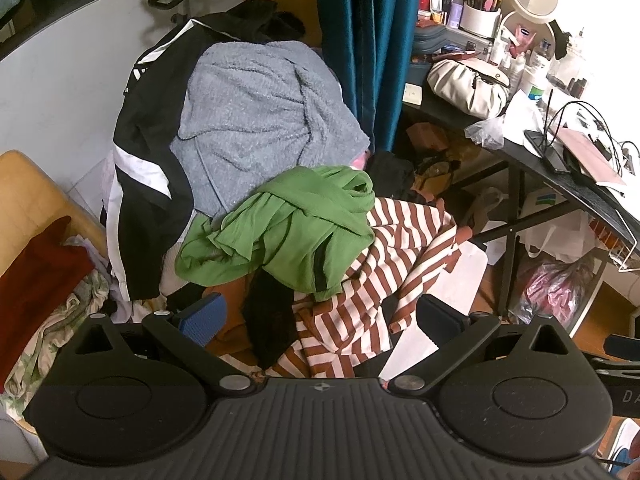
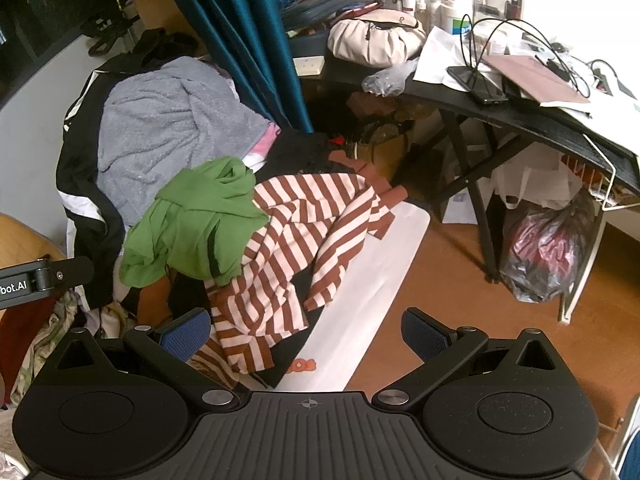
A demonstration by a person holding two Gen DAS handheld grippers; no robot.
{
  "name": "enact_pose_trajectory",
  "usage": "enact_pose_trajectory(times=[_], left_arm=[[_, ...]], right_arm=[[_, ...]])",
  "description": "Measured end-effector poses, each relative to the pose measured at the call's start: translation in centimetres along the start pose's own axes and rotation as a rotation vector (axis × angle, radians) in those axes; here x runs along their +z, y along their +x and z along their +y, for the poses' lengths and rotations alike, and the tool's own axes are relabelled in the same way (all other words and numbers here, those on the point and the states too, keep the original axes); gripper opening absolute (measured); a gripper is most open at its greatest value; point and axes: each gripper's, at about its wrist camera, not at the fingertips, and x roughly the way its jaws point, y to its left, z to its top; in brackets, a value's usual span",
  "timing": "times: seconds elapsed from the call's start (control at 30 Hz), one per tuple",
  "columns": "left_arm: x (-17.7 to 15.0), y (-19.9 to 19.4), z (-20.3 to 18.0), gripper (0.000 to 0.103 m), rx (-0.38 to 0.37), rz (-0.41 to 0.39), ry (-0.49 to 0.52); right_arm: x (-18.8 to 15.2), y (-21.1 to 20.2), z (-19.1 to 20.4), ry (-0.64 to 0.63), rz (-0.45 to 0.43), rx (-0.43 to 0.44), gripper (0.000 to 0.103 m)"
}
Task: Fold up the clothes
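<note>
A: Where are the clothes?

B: All in one big messy pile. A green top (image 1: 288,224) lies on a brown and white striped shirt (image 1: 360,304). Behind them is a fuzzy grey blanket (image 1: 256,116), with a black and white jacket (image 1: 144,184) beside it.

A: What is the left gripper (image 1: 320,318) doing?

B: It hangs above the pile and looks down at it. Its fingers are spread wide, with nothing between them.

A: And the right gripper (image 2: 306,334)?

B: The same. It is wide apart and holds nothing, above the striped shirt's edge and a white board (image 2: 372,280).

A: What else?

B: A black bench (image 2: 520,116) full of bottles, next to a blue curtain (image 1: 368,40).
</note>
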Motion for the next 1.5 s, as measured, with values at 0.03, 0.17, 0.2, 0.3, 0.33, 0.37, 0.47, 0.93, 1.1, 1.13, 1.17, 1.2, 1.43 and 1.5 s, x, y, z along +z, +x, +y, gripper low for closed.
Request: enact_pose_trajectory(times=[0.03,0.17,0.2,0.3,0.33,0.37,0.47,0.93,1.1,1.13,1.17,1.2,1.43,1.5], left_arm=[[0.1,0.0,0.1,0.103,-0.002,0.003,-0.005],[0.1,0.1,0.5,0.103,0.000,0.016,-0.040],[0.2,0.1,0.5,0.103,0.002,0.020,-0.047],[0.1,0.1,0.3,0.103,0.011,0.027,-0.045],[0.1,0.1,0.2,0.103,0.013,0.029,-0.044],[0.2,0.0,0.1,0.103,0.005,0.030,-0.043],[0.6,-0.1,0.1,0.103,-0.016,0.032,-0.042],[-0.5,0.0,0.5,0.103,0.083,0.030,-0.184],[-1.4,0.1,-0.5,0.103,0.089,0.040,-0.196],[-1.5,0.2,-0.6,0.103,0.086,0.044,-0.200],[-1.6,0.3,-0.8,0.103,0.083,0.049,-0.202],[-1.6,0.4,-1.0,0.103,0.081,0.053,-0.202],[-1.3,0.6,-1.9,0.103,0.089,0.054,-0.170],[-0.9,0.5,-1.8,0.103,0.092,0.044,-0.169]], right_arm=[[0.0,0.1,-0.1,0.003,0.001,0.003,0.102],[0.1,0.4,-0.7,0.021,0.012,0.022,0.102],[0.1,0.5,-0.9,0.026,0.013,0.026,0.102],[0.2,0.8,-1.6,0.042,0.019,0.043,0.102],[0.2,0.8,-1.8,0.044,0.022,0.048,0.102],[0.2,1.0,-2.1,0.046,0.025,0.054,0.102],[0.2,1.3,-3.2,0.062,0.032,0.068,0.102],[0.4,2.8,-6.5,0.013,0.069,0.055,0.102],[0.6,2.9,-6.8,-0.025,0.075,0.057,0.102],[0.6,2.9,-6.8,-0.031,0.075,0.057,0.102],[0.6,2.9,-6.8,-0.037,0.075,0.057,0.102],[0.6,2.9,-6.8,-0.038,0.074,0.057,0.102],[0.6,3.0,-8.2,0.004,0.073,0.058,0.102],[0.7,2.9,-8.8,0.024,0.066,0.055,0.102]])
